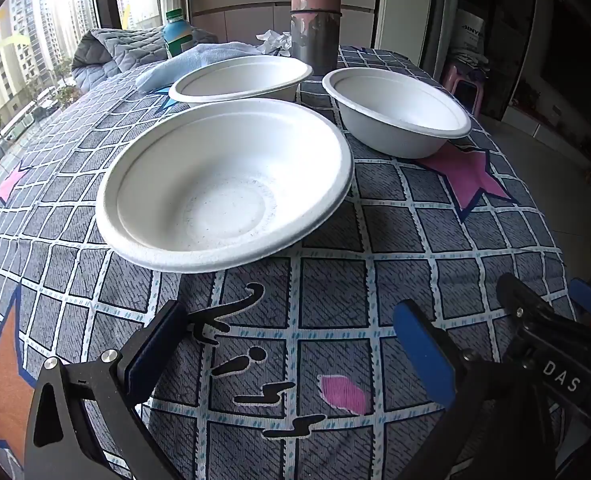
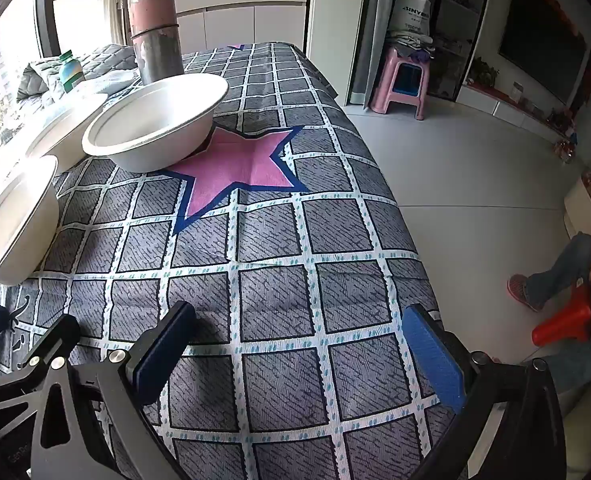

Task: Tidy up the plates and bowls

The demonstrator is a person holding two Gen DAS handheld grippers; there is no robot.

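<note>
Three white paper bowls stand on a grey checked tablecloth (image 1: 407, 240). In the left wrist view the nearest bowl (image 1: 223, 184) lies straight ahead, with a shallower one (image 1: 239, 78) behind it and a third (image 1: 395, 110) at the back right. My left gripper (image 1: 291, 316) is open just short of the nearest bowl, nothing between its blue pads. In the right wrist view my right gripper (image 2: 299, 320) is open over bare cloth (image 2: 279, 240), with the bowls off to the left: the nearest (image 2: 11, 220), the far right one (image 2: 155, 128) and the shallow one (image 2: 63, 120).
A rusty pink and grey pipe (image 1: 315, 12) rises behind the bowls. A green-capped bottle (image 1: 177, 32), a blue towel (image 1: 199, 60) and a quilted blanket (image 1: 107, 52) lie at the back left. The table's right edge (image 2: 375, 152) drops to the floor, where a pink stool (image 2: 401, 80) and a seated person (image 2: 567, 276) are.
</note>
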